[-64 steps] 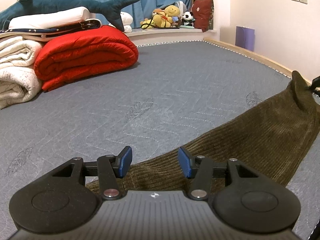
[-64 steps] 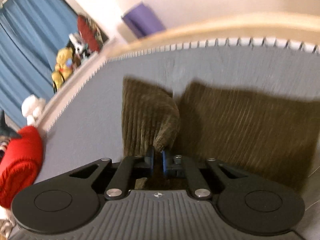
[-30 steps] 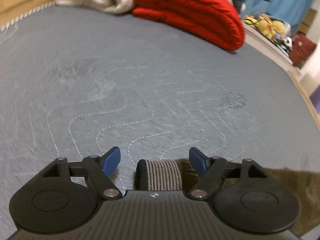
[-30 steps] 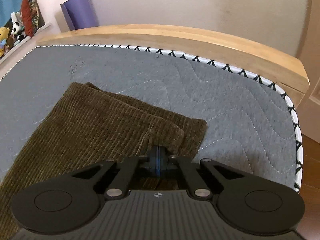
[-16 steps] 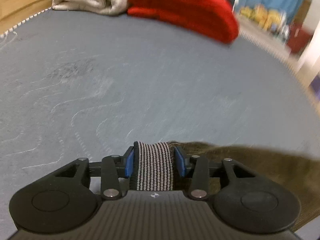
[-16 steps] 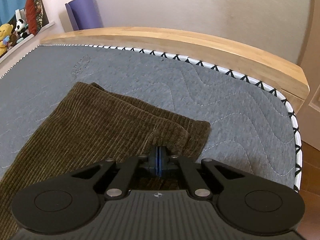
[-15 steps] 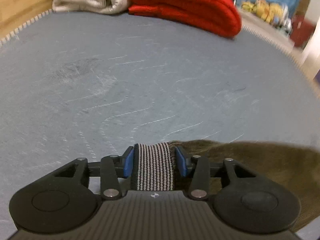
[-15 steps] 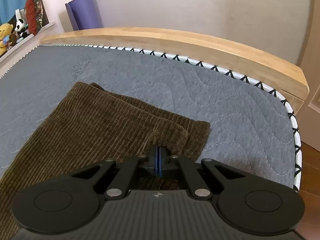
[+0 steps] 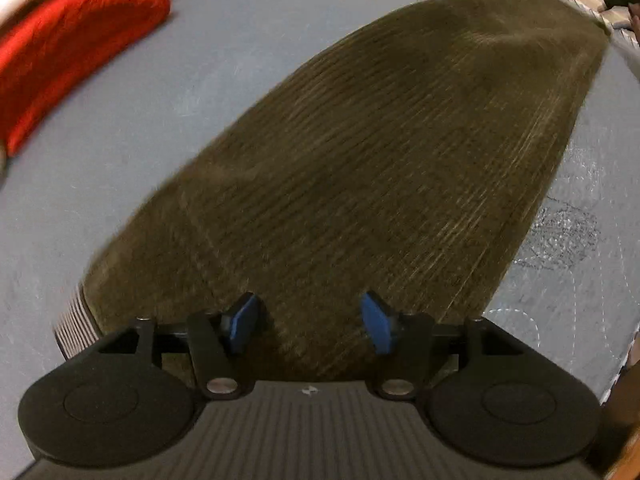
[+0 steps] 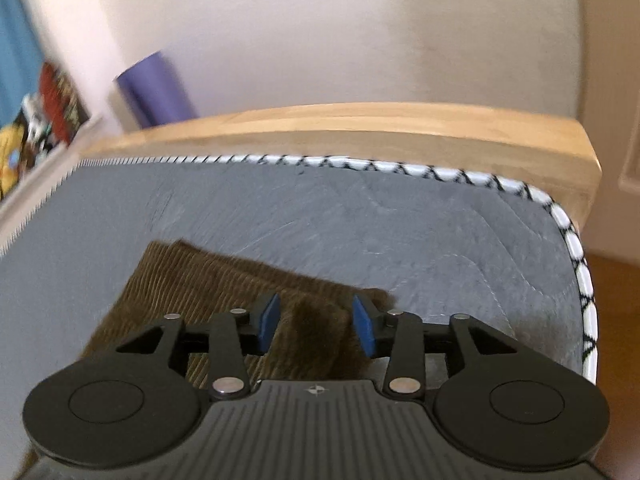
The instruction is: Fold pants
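Olive-brown corduroy pants (image 9: 380, 152) lie flat on the grey quilted mattress (image 9: 120, 128), stretching away from the left wrist camera; a striped waistband (image 9: 74, 320) peeks out at their near left corner. My left gripper (image 9: 308, 326) hovers over the near end of the pants, its jaws opening, with no cloth pinched between the blue pads. In the right wrist view the leg ends of the pants (image 10: 208, 280) lie near the mattress corner. My right gripper (image 10: 316, 324) is opening above them, pads apart and clear of the cloth.
A folded red blanket (image 9: 68, 44) lies at the far left. The wooden bed frame (image 10: 360, 124) and the black-and-white mattress piping (image 10: 576, 248) mark the edge close to the leg ends. A purple roll (image 10: 156, 88) stands by the wall beyond it.
My left gripper let go of the striped waistband, swung round and now looks along the pants. My right gripper, shut on the leg hem before, has opened and pulled back a little.
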A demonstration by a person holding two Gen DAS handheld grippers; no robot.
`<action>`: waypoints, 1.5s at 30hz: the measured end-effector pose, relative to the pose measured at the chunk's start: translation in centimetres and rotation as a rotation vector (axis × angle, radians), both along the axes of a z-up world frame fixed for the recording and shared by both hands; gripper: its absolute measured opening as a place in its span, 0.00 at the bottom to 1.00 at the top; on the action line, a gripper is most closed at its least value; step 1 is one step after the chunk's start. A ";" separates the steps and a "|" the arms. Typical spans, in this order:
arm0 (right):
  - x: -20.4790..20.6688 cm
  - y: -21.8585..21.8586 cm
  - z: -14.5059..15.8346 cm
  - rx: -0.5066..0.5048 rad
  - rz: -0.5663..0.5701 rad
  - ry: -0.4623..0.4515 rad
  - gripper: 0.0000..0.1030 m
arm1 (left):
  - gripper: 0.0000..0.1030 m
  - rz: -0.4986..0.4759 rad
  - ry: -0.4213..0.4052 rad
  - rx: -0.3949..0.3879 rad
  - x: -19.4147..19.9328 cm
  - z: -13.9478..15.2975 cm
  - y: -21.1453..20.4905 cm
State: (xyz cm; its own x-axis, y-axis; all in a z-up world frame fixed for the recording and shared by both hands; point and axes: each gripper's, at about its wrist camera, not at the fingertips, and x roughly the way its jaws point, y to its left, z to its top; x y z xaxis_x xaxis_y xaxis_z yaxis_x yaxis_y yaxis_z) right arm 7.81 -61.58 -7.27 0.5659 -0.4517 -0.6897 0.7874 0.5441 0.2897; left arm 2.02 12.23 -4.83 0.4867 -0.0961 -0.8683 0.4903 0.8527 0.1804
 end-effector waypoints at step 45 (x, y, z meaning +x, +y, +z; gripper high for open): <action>-7.1 43.1 0.7 -0.659 1.829 0.004 0.30 | 0.67 0.123 -0.151 -0.197 2.2 4.4 -1.5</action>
State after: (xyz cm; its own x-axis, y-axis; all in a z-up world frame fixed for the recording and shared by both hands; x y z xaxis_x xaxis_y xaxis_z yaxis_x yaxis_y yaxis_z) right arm 0.76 -18.44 -6.54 0.5774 0.4403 -0.6876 -0.7663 0.5829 -0.2702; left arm 4.20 10.77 -0.39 0.6276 -0.1880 -0.7555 0.3609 0.9301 0.0684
